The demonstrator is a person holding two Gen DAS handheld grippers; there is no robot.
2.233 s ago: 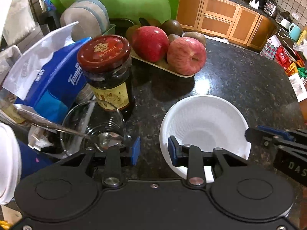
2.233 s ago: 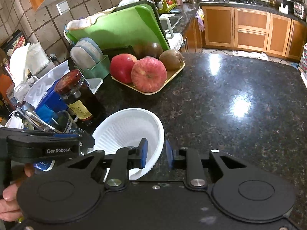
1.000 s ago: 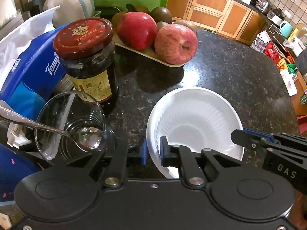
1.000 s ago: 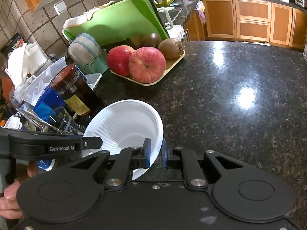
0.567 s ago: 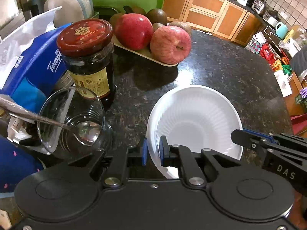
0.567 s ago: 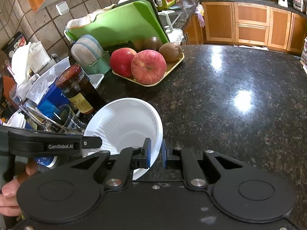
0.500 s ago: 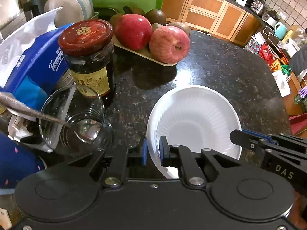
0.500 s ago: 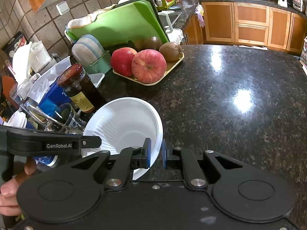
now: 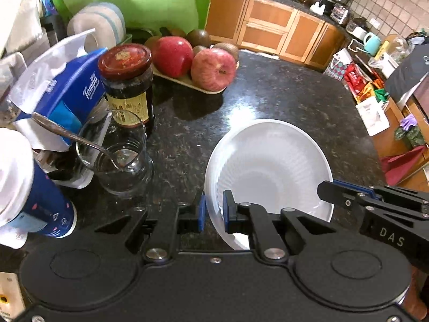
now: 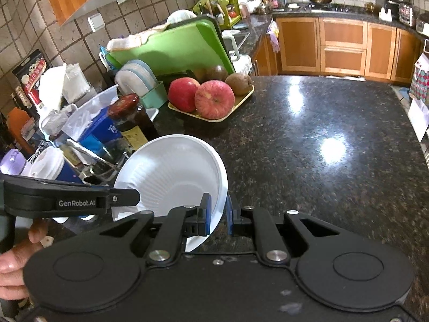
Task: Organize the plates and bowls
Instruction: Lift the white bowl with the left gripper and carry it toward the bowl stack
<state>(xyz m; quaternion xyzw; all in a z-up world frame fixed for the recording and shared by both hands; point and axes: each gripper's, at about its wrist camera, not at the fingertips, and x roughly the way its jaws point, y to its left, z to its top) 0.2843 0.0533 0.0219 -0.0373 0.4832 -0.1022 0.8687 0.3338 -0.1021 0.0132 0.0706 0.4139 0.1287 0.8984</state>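
A white ribbed disposable bowl is held above the dark granite counter. My left gripper is shut on its left rim. My right gripper is shut on its right rim, and its arm shows at the right in the left wrist view. The bowl also shows in the right wrist view, tilted. A stack of pale plates stands upright in a green holder at the back left.
A dark jar with a red lid, a glass with a spoon, a blue tissue pack and a white-lidded cup crowd the left. A fruit tray with apples and a green cutting board stand behind.
Both grippers have lifted the bowl higher off the counter and the views have pulled back. Earlier, both grippers closed onto the bowl's rim.
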